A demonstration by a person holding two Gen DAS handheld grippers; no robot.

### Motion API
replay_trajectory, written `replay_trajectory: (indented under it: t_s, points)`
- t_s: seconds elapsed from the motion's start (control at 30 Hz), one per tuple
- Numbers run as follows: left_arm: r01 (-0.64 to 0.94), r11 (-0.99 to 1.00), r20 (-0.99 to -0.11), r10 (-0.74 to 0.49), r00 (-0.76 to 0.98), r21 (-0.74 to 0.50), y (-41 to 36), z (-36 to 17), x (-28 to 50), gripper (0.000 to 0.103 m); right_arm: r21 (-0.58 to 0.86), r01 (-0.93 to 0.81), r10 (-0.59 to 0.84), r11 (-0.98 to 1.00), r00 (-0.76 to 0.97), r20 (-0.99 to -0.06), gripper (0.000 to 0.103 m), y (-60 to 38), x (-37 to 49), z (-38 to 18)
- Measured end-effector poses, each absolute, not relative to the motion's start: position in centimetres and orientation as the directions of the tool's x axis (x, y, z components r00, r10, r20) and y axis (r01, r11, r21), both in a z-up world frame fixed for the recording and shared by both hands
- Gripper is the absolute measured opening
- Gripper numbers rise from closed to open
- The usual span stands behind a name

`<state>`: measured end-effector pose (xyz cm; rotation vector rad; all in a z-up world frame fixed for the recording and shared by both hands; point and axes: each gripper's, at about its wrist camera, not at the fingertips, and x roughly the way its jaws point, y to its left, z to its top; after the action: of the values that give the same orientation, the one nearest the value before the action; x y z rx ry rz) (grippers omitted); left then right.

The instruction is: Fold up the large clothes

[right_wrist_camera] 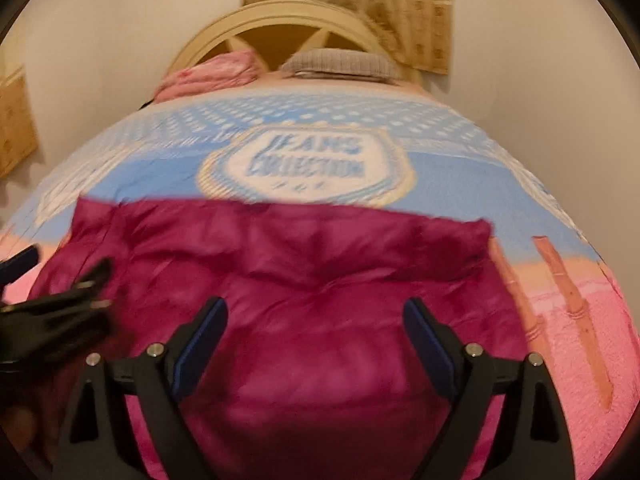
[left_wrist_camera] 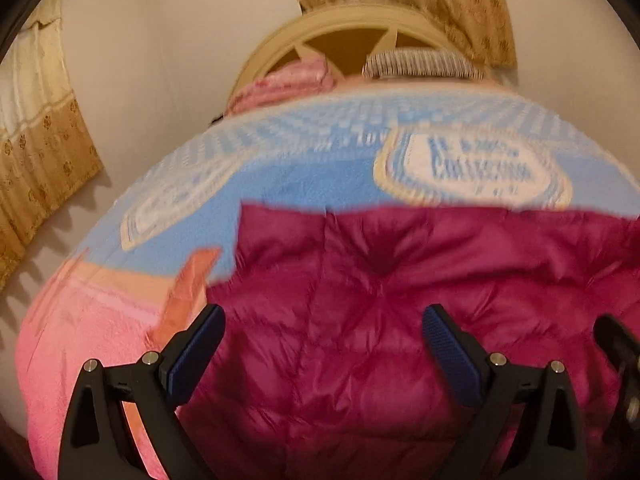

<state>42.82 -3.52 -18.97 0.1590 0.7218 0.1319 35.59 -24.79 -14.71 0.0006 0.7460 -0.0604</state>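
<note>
A magenta quilted puffer jacket [left_wrist_camera: 400, 320] lies spread on the bed, filling the lower part of both views; in the right wrist view [right_wrist_camera: 312, 280] its far edge runs across the blue blanket. My left gripper [left_wrist_camera: 324, 344] is open and empty above the jacket's left part. My right gripper [right_wrist_camera: 316, 340] is open and empty above the jacket's middle. The left gripper also shows blurred at the left edge of the right wrist view [right_wrist_camera: 52, 300], and the right gripper shows at the right edge of the left wrist view [left_wrist_camera: 620, 360].
The bed is covered by a blue and pink blanket [right_wrist_camera: 304, 160] with a "Jeans Collection" badge. A folded pink cloth [right_wrist_camera: 208, 72] and a striped pillow [right_wrist_camera: 340, 62] lie by the cream headboard [right_wrist_camera: 280, 16]. Curtains [right_wrist_camera: 360, 0] hang on the walls.
</note>
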Motion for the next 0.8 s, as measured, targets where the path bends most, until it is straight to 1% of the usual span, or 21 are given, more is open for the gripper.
replay_trajectory:
  t_s: [0.07, 0.17, 0.3, 0.8]
  points:
    - [-0.074, 0.981, -0.669, 0.176, 0.722, 0.179, -3.0, -20.1, 43.3, 0.099, -0.034, 0.042, -0.054, 0.999, 0.705, -0.707, 0.091, -24.1, 35.9, -16.7]
    - [-0.06, 0.984, -0.681, 0.16, 0.715, 0.169, -2.9, -20.7, 43.5, 0.099, -0.047, 0.05, -0.069, 0.998, 0.7, -0.711, 0.093, -24.2, 36.3, -18.4]
    - [-0.057, 0.982, -0.686, 0.167, 0.708, 0.18, -3.4, -21.3, 43.9, 0.099, -0.058, 0.054, -0.079, 0.997, 0.673, -0.736, 0.097, -24.1, 37.1, -19.1]
    - [-0.054, 0.974, -0.696, 0.197, 0.69, 0.221, -4.3, -21.2, 44.0, 0.1, -0.101, 0.066, -0.119, 0.993, 0.661, -0.741, 0.097, -23.1, 37.0, -19.6]
